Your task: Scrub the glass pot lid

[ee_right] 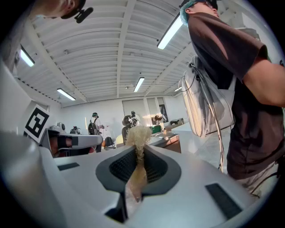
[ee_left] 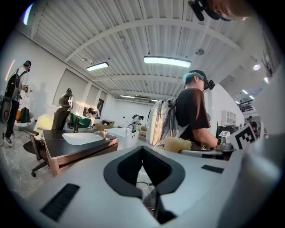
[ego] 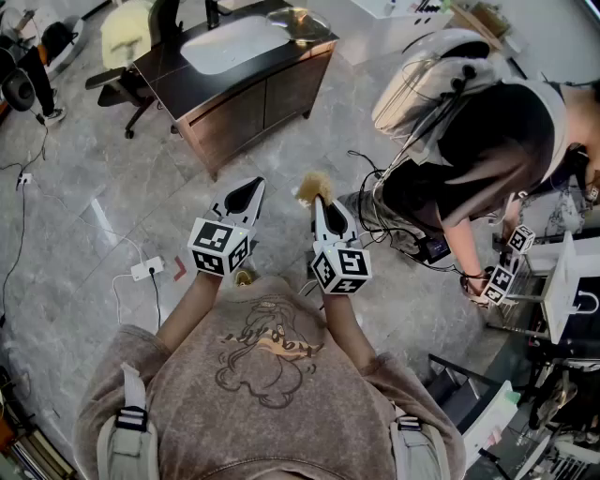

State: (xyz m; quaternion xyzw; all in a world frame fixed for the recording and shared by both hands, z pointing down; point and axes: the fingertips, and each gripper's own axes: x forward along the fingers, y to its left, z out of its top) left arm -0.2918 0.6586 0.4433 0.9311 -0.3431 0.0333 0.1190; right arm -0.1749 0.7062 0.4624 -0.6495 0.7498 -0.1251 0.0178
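I hold both grippers in front of my chest, above the marble floor. My left gripper (ego: 250, 189) (ee_left: 142, 149) is shut with nothing between its jaws. Just to its right, my right gripper (ego: 319, 202) (ee_right: 137, 153) is shut on a tan fibrous scrubber (ego: 313, 185) (ee_right: 139, 136), whose tuft sticks out past the tips. The scrubber (ee_left: 177, 144) also shows in the left gripper view. Farther ahead stands a dark-topped sink cabinet (ego: 253, 90) with a white basin (ego: 230, 45). What looks like the glass pot lid (ego: 300, 23) lies at the cabinet's right end.
Another person (ego: 487, 141) with a backpack bends over at the right, with marker-cube grippers in their hands. An office chair (ego: 122, 49) stands left of the cabinet. A power strip (ego: 147, 270) and cables lie on the floor at left, and more cables at right.
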